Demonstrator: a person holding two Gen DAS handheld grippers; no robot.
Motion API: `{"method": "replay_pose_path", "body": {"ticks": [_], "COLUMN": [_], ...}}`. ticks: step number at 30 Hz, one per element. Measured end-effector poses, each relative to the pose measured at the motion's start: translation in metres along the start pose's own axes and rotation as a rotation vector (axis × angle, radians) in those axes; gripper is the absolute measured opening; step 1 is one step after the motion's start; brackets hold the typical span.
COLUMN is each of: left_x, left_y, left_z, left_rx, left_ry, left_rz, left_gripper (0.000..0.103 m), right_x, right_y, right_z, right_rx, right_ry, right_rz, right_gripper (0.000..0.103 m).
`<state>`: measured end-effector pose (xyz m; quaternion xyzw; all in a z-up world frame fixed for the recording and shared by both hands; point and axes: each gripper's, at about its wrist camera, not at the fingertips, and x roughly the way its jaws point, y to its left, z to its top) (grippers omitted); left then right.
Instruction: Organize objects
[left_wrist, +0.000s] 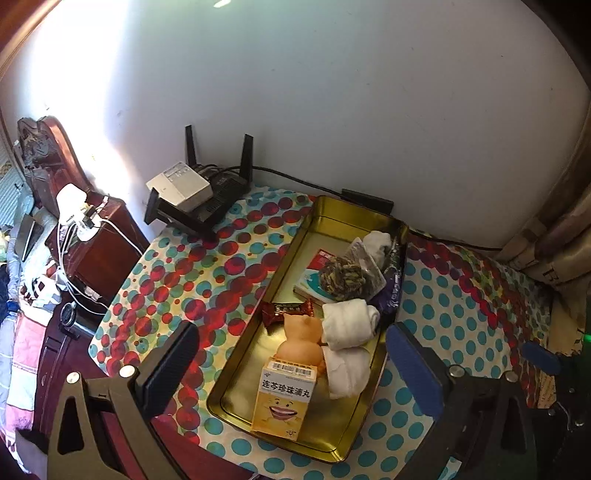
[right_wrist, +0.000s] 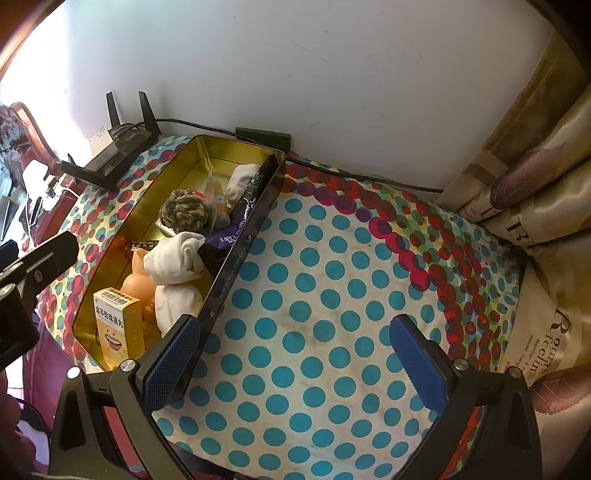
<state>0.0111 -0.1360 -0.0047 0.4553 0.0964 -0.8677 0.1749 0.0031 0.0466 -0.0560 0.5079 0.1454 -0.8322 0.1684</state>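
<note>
Gold tin tray sits on a bench covered by a spotted cloth, its far end close to a white wall. Inside, nearest the cameras, a yellow medicine box stands upright. Just behind it is an orange rubber toy, with a rolled white sock touching its right side and another white cloth bundle below that. A red candy wrapper lies by the tray's left wall. Farther back, a knotted rope ball rests on a red and teal booklet, a purple packet leans on the right wall, and one more white sock lies at the far end.

Left claw hangs wide open above the near end of the tray, holding nothing. Right claw is also wide open and empty, over bare cloth just right of the tray. A black router with a white box on top stands at the bench's far left corner.
</note>
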Motion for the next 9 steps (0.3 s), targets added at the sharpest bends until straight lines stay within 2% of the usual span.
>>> {"method": "replay_pose_path", "body": {"ticks": [9], "left_x": [0.0006], "left_y": [-0.0029], "left_z": [-0.0014], "left_rx": [0.013], "left_ry": [0.004], "left_rz": [-0.009], "left_gripper": [0.103], "right_x": [0.0046], "right_y": [-0.0054], "right_z": [-0.0014], "right_rx": [0.008], "right_ry": [0.005], "right_rz": [-0.001], "right_gripper": [0.102]}}
